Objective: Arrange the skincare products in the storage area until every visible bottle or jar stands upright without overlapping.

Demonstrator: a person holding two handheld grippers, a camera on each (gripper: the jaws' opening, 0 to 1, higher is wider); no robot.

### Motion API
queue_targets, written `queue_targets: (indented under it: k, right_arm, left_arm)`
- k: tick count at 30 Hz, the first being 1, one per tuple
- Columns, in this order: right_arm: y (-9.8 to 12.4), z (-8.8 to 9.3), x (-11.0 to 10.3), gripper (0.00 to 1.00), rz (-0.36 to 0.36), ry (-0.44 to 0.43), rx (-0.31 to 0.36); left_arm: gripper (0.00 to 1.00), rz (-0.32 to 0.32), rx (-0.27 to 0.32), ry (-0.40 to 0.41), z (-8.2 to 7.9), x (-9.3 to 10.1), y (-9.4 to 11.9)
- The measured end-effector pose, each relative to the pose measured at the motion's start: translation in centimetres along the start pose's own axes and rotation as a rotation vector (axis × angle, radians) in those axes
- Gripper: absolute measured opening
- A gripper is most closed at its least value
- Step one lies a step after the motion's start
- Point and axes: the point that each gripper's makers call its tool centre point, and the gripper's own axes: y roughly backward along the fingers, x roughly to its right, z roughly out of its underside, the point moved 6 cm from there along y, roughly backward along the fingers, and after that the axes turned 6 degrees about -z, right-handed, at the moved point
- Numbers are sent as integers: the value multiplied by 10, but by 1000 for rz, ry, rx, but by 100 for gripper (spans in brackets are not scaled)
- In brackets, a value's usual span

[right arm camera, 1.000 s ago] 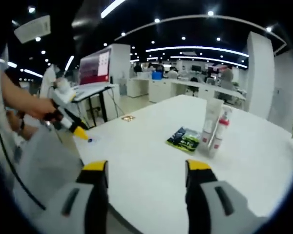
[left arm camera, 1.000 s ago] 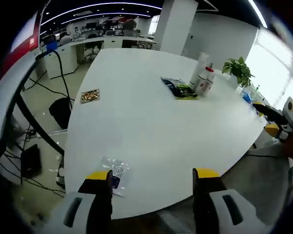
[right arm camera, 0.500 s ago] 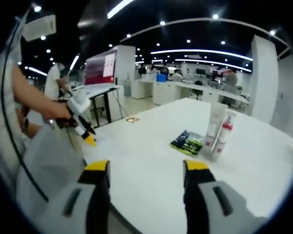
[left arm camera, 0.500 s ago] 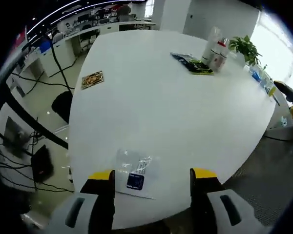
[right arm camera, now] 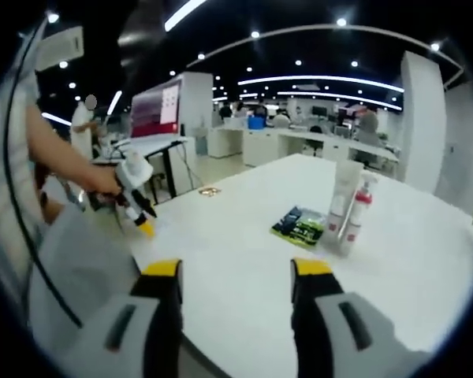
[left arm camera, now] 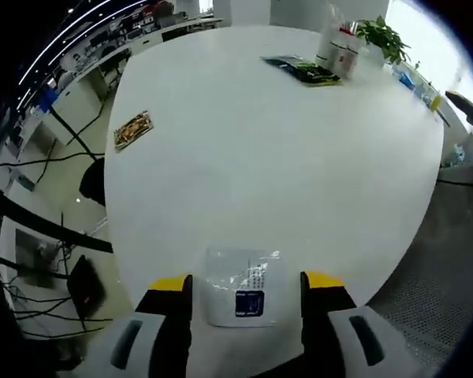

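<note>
A white tube (right arm camera: pixel 345 193) and a spray bottle with a red collar (right arm camera: pixel 356 214) stand upright side by side far out on the white table (right arm camera: pixel 244 244). A dark green sachet (right arm camera: pixel 299 224) lies flat just beside them. The same group sits at the top of the left gripper view: bottles (left arm camera: pixel 337 43), sachet (left arm camera: pixel 299 69). My left gripper (left arm camera: pixel 246 282) is open over the table's near edge, with a clear plastic packet with a blue label (left arm camera: pixel 244 290) lying between its jaws. My right gripper (right arm camera: pixel 236 272) is open with nothing in it, well short of the bottles.
A small brown packet (left arm camera: pixel 132 130) lies near the table's left edge. A potted plant (left arm camera: pixel 374 31) stands behind the bottles. A person's hand holds the left gripper (right arm camera: pixel 138 209) at the table's corner. Desks, cables and a black stand (left arm camera: pixel 55 228) surround the table.
The left gripper has dropped toward the table edge, and the clear packet now lies between its jaws. The right gripper's view has hardly shifted.
</note>
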Motion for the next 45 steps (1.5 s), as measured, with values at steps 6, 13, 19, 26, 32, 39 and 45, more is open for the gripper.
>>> queue_targets:
  k: [6,13,19,26,32,39,45]
  right_arm:
    - [-1,0,-5,50,-11,27,-5]
    - [0,0,-4,50,-7,42,-11]
    - [3,-2,0,52,18,33,8]
    - [2,0,-2,53,9,47,-1]
    - [-3,5,-3,55,-32,-15,-21]
    - [-7,9,-10,54,-108,-170,-18]
    - [-8,8,-10,54,-136,-263,4]
  left_arm:
    - [40,-1,17,17,1,3,2]
    - [39,7,-16,-3,0,11,4]
    - [39,24,-22,-17,-3,22,5]
    - [39,51,26,-70,-22,36,18]
    - [39,68,91,-89,-43,46,26]
    - [39,105,180,-224,-70,88,45]
    - [39,169,264,-307,-85,150,63]
